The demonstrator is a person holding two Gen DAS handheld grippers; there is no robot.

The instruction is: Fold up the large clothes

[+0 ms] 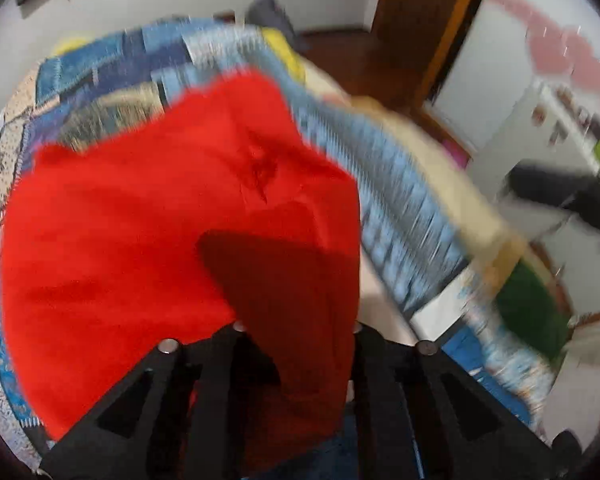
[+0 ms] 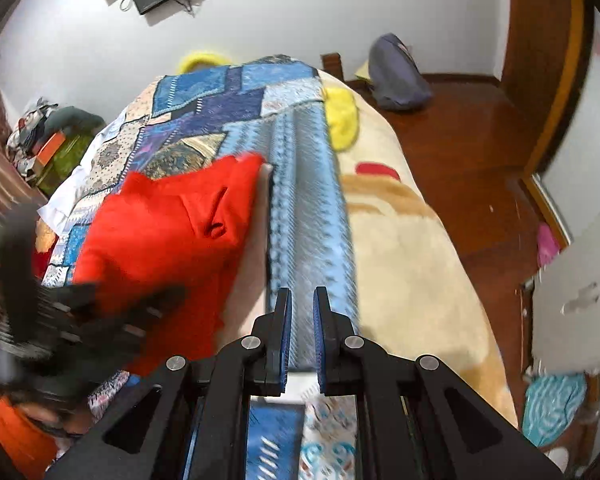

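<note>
Your left gripper (image 2: 112, 312) pinches the red garment (image 2: 168, 220), which stretches lengthwise from it up the bed toward the far white wall (image 2: 280, 12). It lies on a blue patchwork quilt (image 2: 220, 108). Your right gripper (image 2: 302, 336) hovers, fingers slightly apart, holding nothing.

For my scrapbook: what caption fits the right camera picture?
Open right claw over the bed, beside red cloth.

Red garment (image 1: 172, 216), draped over left tongs (image 1: 296, 360), fingertips hidden | blue patchwork bedspread (image 1: 112, 68) beneath, blurred | cream blanket (image 1: 432, 152) at right | wooden floor (image 1: 352, 56) beyond | dark blurred object (image 1: 572, 196) far right
</note>
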